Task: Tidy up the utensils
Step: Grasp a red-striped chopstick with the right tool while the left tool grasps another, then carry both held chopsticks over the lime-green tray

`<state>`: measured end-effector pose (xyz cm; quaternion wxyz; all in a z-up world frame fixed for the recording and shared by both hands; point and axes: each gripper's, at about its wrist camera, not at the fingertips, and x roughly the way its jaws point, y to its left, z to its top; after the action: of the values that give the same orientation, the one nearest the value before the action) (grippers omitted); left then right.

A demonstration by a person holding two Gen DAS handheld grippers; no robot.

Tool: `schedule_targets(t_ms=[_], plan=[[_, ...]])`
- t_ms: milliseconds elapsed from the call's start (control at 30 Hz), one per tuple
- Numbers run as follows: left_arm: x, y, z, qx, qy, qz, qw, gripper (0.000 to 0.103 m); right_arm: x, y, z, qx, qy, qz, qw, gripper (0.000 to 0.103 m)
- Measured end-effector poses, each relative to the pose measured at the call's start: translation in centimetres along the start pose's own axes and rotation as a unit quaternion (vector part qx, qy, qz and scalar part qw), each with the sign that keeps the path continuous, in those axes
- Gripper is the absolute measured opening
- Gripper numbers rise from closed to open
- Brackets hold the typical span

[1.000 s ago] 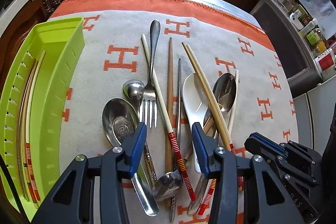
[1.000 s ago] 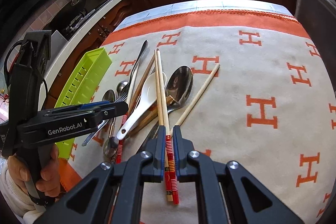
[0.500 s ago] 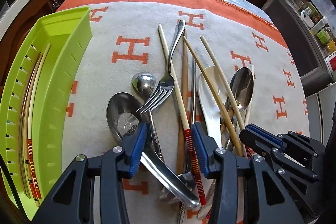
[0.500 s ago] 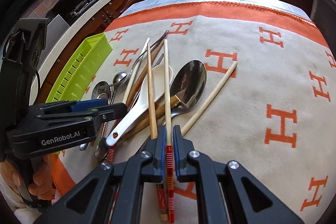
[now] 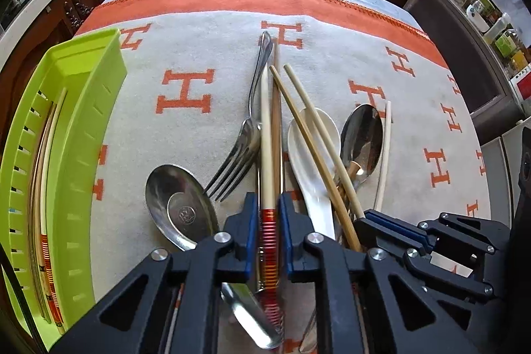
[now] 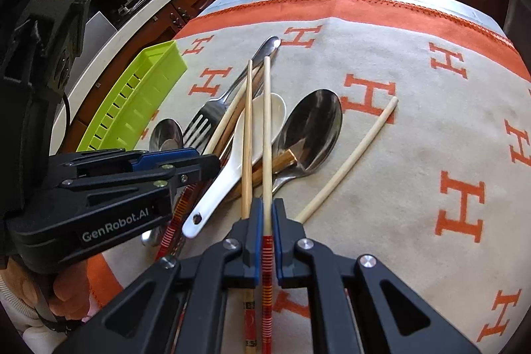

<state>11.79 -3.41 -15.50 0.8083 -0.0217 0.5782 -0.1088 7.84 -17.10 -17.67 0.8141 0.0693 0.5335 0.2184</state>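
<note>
Biggest thing first: the worktop is covered by a cream cloth with orange H marks, and the utensils sit in one tangled heap in the middle of it. The green tray lies along the left edge, well apart from the heap, with a few chopsticks already lying lengthwise in its slot.

In the heap: a big steel spoon, a white ceramic spoon, a fork, a second steel spoon, plus one pale chopstick lying off to the right by itself.

Left claw is clamped on a red-banded chopstick right where the red winding starts, with the rest of the stick lying across the pile. Right claw is clamped on another red-banded stick, and a second stick sits just beside it on the left; can't tell if that one is actually pinched too.

My take on doing this bit well: lift straight up and slow, since both sticks cross over spoons and the fork and could drag them. Keep them level, then turn them parallel to the tray slot before lowering, so they drop in alongside the others.
</note>
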Motion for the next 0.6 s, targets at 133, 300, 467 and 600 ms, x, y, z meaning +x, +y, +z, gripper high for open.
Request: schedule_targets(t_ms=[133, 300, 467, 600], plan=[[-0.5, 0.1, -0.3, 0.0, -0.003, -0.009, 1.0, 0.004, -0.4, -0.3, -0.3, 0.021, -0.003, 0.015, 1.0, 0.005], [-2.1, -0.1, -1.2, 0.013, -0.011, -0.026, 0.9995, 0.004, -1.8, -0.4, -0.5, 0.041, -0.014, 0.028, 0.999, 0.005], [-3.6, 0.3, -1.8, 0.02, -0.016, -0.036, 0.999, 0.004, -3.1, 0.2, -0.7, 0.041, -0.026, 0.019, 0.999, 0.005], [-4.5, 0.9, -2.4, 0.022, -0.018, -0.039, 0.9988, 0.004, -3.4, 0.4, -0.8, 0.049, -0.024, 0.011, 0.998, 0.005]])
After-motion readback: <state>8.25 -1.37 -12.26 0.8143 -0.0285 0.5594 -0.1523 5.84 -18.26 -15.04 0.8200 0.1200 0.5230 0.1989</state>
